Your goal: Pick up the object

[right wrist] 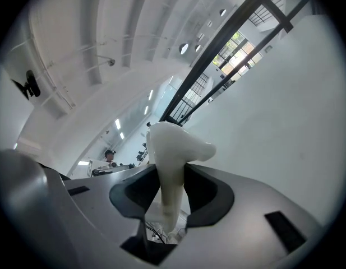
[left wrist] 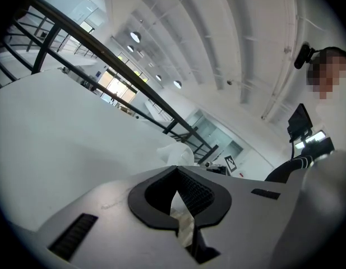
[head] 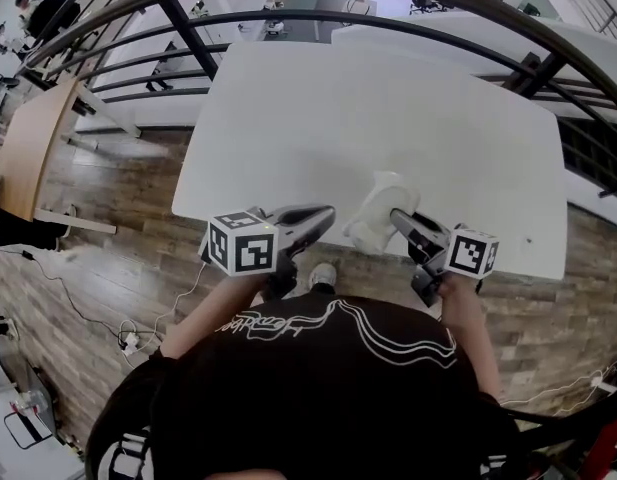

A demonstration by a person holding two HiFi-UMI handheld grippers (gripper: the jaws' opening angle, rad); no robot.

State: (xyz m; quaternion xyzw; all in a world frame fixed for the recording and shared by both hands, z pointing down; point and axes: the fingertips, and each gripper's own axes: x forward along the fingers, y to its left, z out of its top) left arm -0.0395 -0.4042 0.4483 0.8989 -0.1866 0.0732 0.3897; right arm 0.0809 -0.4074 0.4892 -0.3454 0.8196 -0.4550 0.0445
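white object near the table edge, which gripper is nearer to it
Right. The right gripper is shut on the white object; the left gripper is apart from it, to its left, holding nothing.

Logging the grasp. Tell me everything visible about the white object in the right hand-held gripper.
The white object is smooth and off-white, material unclear. Its narrow lower part is pinched between the jaws of the right hand-held gripper, and its wider top bulges above them, bent sideways. It sits over the near edge of the white table; contact with the tabletop cannot be told.
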